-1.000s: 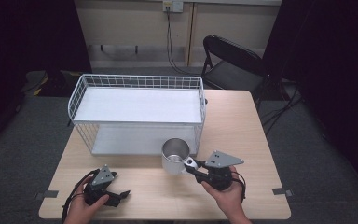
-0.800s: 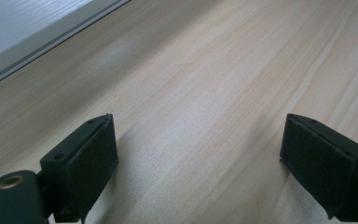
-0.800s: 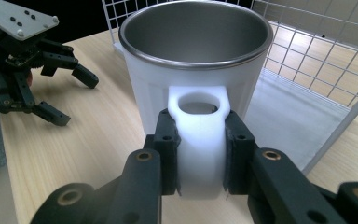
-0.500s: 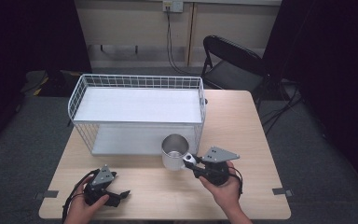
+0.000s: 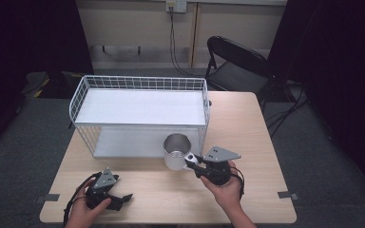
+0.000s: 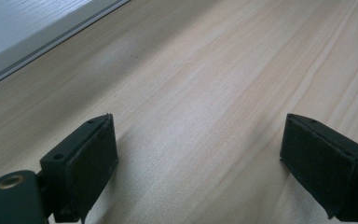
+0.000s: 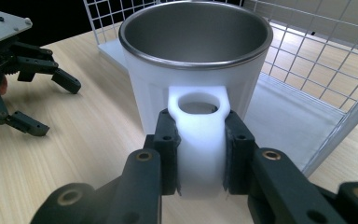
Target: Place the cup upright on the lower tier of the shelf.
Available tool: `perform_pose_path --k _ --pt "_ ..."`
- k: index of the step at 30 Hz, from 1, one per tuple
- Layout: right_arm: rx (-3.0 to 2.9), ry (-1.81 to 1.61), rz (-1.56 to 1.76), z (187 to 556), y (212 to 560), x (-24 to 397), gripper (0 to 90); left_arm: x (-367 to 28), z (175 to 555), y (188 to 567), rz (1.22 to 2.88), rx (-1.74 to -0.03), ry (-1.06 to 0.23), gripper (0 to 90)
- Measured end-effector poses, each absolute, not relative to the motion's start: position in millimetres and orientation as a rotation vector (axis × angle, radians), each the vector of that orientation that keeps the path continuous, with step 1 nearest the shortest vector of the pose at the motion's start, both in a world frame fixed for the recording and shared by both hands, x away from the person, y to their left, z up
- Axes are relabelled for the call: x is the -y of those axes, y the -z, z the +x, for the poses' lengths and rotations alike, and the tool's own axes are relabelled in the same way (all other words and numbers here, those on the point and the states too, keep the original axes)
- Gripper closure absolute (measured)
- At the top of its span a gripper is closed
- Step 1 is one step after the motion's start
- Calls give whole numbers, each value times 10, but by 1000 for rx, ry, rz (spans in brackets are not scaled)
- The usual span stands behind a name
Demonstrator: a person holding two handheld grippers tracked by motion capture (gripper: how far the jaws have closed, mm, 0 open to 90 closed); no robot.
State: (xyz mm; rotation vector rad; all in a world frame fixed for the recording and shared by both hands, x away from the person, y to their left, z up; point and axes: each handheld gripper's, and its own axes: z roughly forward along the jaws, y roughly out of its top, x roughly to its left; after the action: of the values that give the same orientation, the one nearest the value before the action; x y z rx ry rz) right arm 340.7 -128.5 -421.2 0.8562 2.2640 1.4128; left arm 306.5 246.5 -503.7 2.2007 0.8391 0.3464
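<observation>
Wooden table [image 5: 247, 123], pale grain, takes up the middle of the room; dark folding chair [image 5: 237, 61] stands beyond its far right corner. On the table's far half sits a white wire basket [image 5: 140, 114] with a flat white shelf across its top and a white floor below, well ahead of both tongs. Just ahead of the right gripper [image 5: 190, 162], and touching the basket's near right corner wires as far as I can tell, stands a cup [image 5: 177, 151]: white outer wall, bare metal inside and rim, upright on the wood. Right gripper, held in the right hand [image 5: 223, 183], has its jaws pressed together on the cup's flat white handle [image 7: 200, 135], one black pad on each side, the handle's hole showing just above the pads. Left gripper [image 5: 123, 197] rests low at the near left of the table in the left hand [image 5: 88, 209], well apart from the right one, pointing toward it; its jaws stand wide apart with bare wood between them, and nothing is held.
</observation>
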Motion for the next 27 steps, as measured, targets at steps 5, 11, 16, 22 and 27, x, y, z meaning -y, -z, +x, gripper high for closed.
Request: perform_pose_path --k 5,11,16,22,27 --pt "-2263 -1411 860 3429 4222 1261 717 -2466 3065 5037 2201 -839 -346 103" --pt "-2262 -1418 866 3455 4222 1224 718 -2465 3065 5037 2201 -839 -346 103" --pt "-2257 -1414 873 3478 4226 1191 718 -2466 3065 5037 2201 -839 -346 103" --pt "-2256 -1418 875 3498 4248 1142 718 -2465 3065 5037 2201 -839 -346 102" --pt "-2250 -1416 875 3523 4249 1145 718 -2465 3065 5037 2201 -839 -346 102"
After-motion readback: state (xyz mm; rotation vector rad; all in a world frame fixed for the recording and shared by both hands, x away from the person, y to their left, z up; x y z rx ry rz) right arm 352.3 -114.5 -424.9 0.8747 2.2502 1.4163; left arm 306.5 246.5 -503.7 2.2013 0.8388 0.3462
